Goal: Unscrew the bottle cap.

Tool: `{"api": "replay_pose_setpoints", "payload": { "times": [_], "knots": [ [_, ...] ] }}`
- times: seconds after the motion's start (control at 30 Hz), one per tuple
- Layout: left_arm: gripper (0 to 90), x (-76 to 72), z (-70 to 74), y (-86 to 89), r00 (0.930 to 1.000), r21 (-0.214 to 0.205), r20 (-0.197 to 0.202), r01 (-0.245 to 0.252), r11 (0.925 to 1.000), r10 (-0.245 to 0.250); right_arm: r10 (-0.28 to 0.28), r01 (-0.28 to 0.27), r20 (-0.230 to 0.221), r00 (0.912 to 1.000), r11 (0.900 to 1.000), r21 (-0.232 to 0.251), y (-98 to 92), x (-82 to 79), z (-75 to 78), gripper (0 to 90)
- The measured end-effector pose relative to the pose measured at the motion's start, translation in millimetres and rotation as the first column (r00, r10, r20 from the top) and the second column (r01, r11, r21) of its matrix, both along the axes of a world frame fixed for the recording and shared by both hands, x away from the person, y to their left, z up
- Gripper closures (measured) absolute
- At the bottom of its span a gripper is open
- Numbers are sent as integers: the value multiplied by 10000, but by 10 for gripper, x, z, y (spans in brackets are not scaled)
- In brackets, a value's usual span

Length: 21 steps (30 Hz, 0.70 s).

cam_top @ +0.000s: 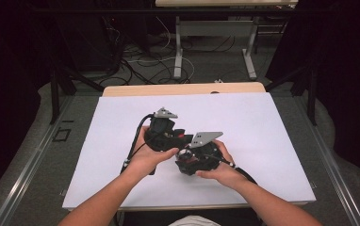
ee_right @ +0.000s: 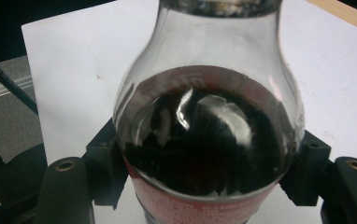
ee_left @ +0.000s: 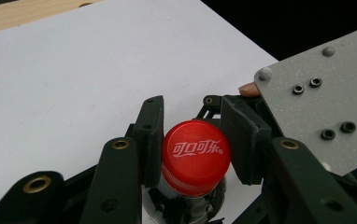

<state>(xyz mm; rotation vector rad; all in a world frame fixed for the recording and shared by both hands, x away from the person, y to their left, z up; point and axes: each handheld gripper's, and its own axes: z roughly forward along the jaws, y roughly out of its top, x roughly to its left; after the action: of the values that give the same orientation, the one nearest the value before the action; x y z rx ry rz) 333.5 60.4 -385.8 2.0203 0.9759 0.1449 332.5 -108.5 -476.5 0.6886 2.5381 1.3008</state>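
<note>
The left gripper [ee_left: 193, 144] has its two black jaws clamped on the red cap [ee_left: 195, 154] of a cola bottle [ee_right: 209, 140], one pad pressing at 9 o'clock of the cap and the other at 3 o'clock. The right gripper [ee_right: 209, 182] is clamped on the bottle's body, its pads tight against the glass-clear wall at 9 and 3 o'clock, just above the red label [ee_right: 186, 205].

The left gripper view looks straight down on the cap's white lettering and catches the grey plate [ee_left: 326, 93] of the other gripper at 2 o'clock, with a fingertip at its edge. The right gripper view instead gives the dark drink inside the shoulder and the curve up to the neck, whose top is cut off by the frame.

From the high view, both hands meet over the middle of the white sheet [cam_top: 121, 117] on the table [cam_top: 178, 88], the left hand [cam_top: 145, 157] at 9 o'clock of the right hand [cam_top: 218, 167]. Bare sheet lies open all around them, widest toward 12 o'clock; the near edge sits close to the forearms at 6 o'clock.

From up there the bottle itself is hard to make out, buried between the black gripper bodies, apart from a speck of red.
</note>
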Motion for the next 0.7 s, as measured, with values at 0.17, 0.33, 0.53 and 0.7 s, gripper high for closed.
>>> {"api": "replay_pose_setpoints", "payload": {
  "times": [0.17,0.33,0.53,0.7],
  "knots": [
    [603,30,2,14,9996,-90,-187,204,9998,-206,-20,20,-25,10000,10000,-30,-7,-2,7,300],
    [469,66,0,64,9955,-229,-74,940,9953,-942,19,-18,-66,10000,9999,135,-12,-4,11,300],
    [390,76,35,185,9832,-466,612,1748,9835,-1718,51,-50,-25,10000,9999,103,-31,-5,18,299],
    [360,91,72,289,9572,-12,1105,2692,9631,-2674,162,-161,-4,9999,9996,232,-32,-7,7,299]
  ]
}}
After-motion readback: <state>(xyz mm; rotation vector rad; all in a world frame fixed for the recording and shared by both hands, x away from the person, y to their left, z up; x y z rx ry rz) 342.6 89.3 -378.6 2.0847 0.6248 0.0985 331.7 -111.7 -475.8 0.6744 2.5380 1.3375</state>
